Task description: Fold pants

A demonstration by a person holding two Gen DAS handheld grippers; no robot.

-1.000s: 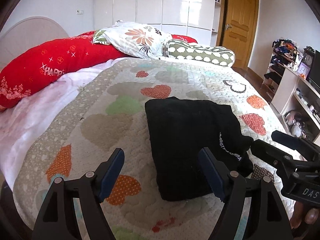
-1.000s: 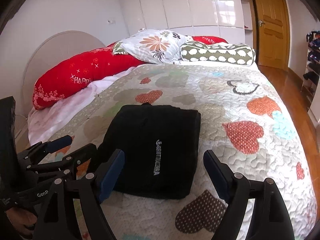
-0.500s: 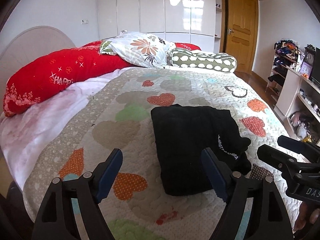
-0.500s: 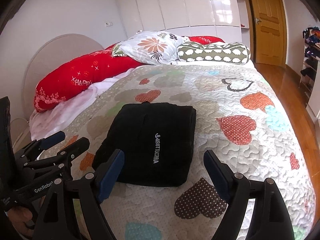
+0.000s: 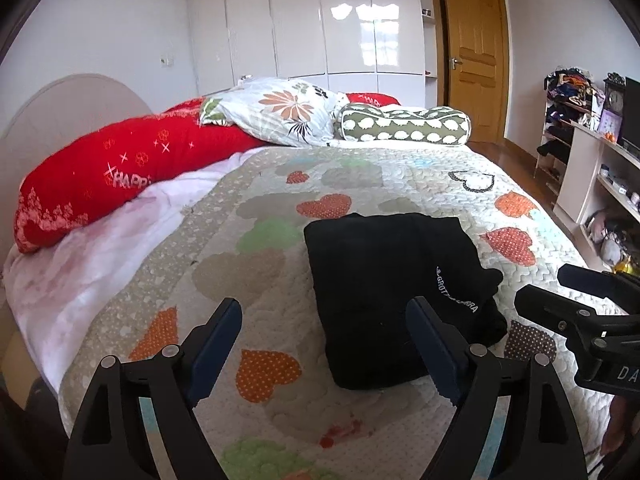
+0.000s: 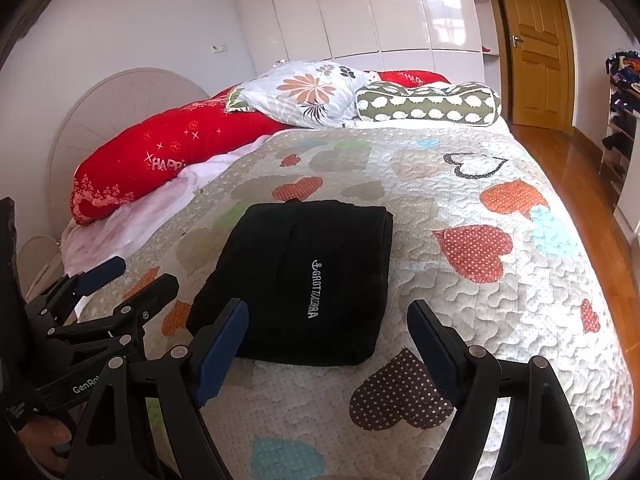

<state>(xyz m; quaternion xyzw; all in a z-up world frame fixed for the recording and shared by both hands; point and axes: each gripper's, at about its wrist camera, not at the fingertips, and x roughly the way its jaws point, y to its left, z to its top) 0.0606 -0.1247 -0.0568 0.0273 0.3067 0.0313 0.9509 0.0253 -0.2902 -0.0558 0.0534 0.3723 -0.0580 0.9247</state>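
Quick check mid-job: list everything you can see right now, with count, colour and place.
folded black fabric pants: one, black with white lettering, lying flat mid-quilt, untouched
heart-patterned quilted bedspread: one, cream with coloured hearts, covering the bed
long red bolster pillow: one, red, along the headboard side
floral white pillow: one, white with orange flower, head of bed
green spotted bolster cushion: one, green and white, beside the floral pillow
wooden door: one, orange-brown, far right, shut
glossy white wardrobe: one, behind the bed
left hand-held gripper: one, black, open, empty
right hand-held gripper: one, black, open, empty
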